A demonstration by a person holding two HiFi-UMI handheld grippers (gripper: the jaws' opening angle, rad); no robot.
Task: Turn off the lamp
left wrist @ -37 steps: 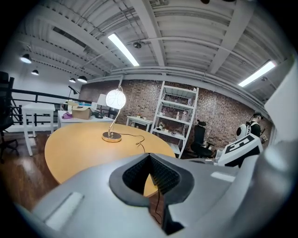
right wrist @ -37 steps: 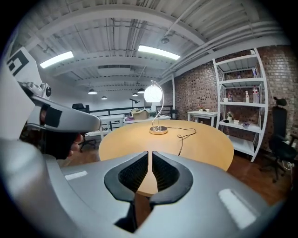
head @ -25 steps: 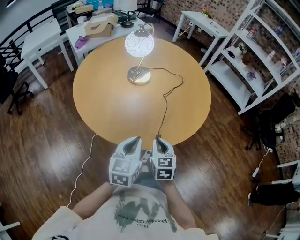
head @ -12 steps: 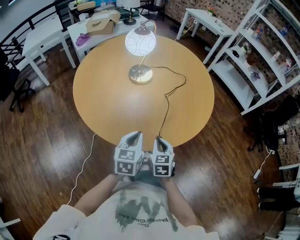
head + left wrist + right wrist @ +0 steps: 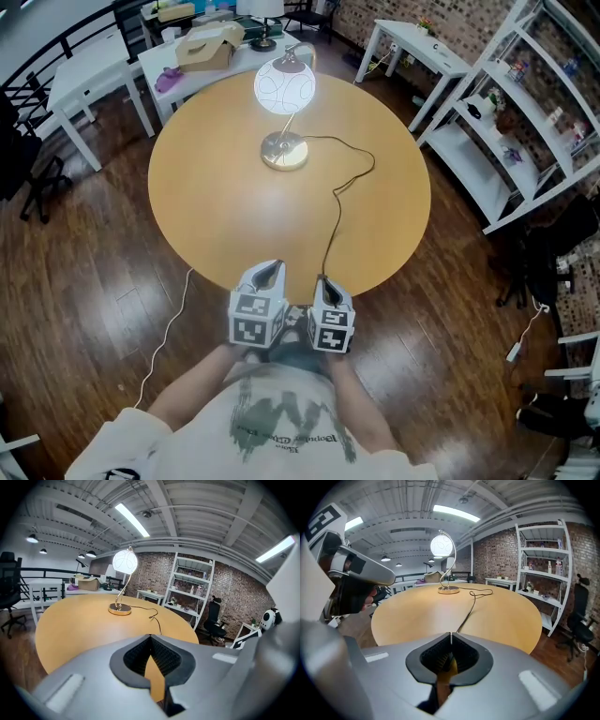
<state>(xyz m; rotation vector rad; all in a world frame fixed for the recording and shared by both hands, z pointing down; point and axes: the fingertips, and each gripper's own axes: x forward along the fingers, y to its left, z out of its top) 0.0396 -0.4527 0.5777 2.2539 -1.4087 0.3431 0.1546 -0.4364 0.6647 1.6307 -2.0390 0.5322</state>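
A lit lamp with a white globe shade and a round brass base stands at the far side of the round wooden table. Its black cord runs across the top toward the near edge. The lamp also shows in the left gripper view and the right gripper view. My left gripper and right gripper hover side by side at the table's near edge, far from the lamp. Both are shut with nothing between the jaws.
White shelving stands to the right, white side tables at the back left, one bearing a cardboard box. A white cable trails over the dark wood floor at the left. A black office chair is at the right.
Both grippers have stayed at the table's near edge, shifting only slightly. The head view has drifted a little, so the lamp sits marginally further right.
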